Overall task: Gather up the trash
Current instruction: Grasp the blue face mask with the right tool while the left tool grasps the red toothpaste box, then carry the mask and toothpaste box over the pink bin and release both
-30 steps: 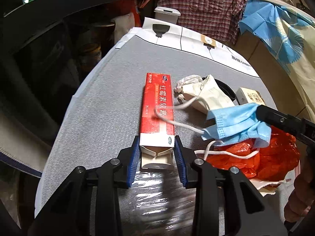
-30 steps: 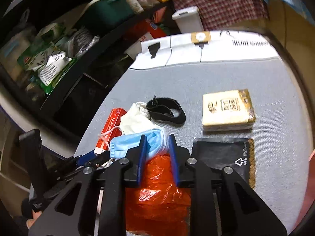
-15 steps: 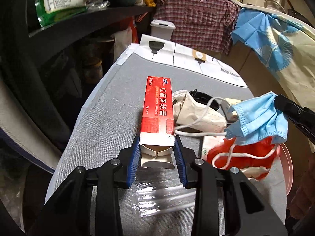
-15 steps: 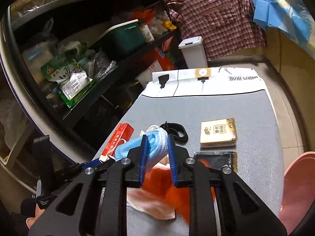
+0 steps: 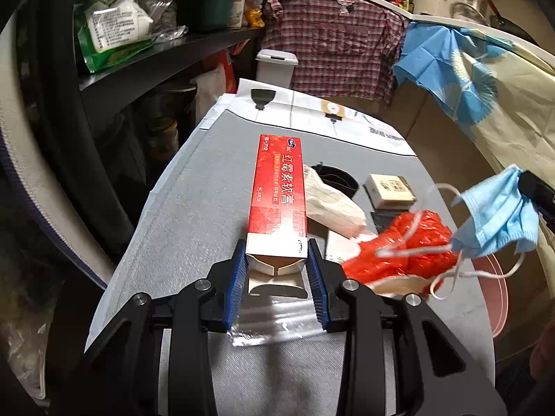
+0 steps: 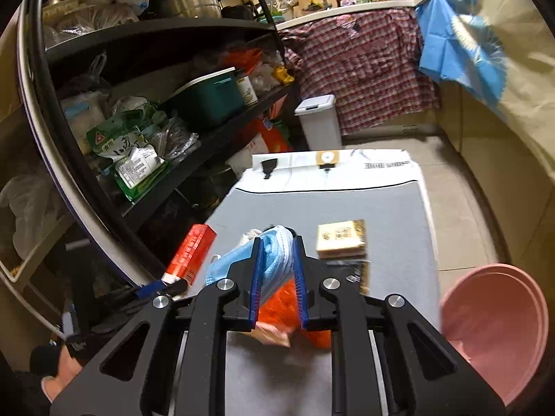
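My left gripper (image 5: 276, 254) is shut on the near end of a long red toothpaste box (image 5: 279, 187), held lifted above the grey table (image 5: 204, 201). My right gripper (image 6: 276, 248) is shut on a blue face mask (image 6: 274, 260), raised above the table; the mask (image 5: 496, 220) hangs at the right in the left wrist view, its white ear loops dangling. A red plastic bag (image 5: 406, 249) and a cream cloth glove (image 5: 333, 204) lie on the table. A pink bin (image 6: 496, 329) stands on the floor right of the table.
A tissue pack (image 6: 341, 239), a black packet (image 5: 383, 216) and a black band (image 5: 334, 180) lie on the table. Clear plastic film (image 5: 274, 315) lies below my left gripper. A dark shelf (image 6: 173, 128) with goods runs along the left. A white lidded bin (image 6: 319, 121) stands beyond the table.
Both grippers have risen. The red box has come up off the table, and the mask has moved up and to the right, away from the red bag.
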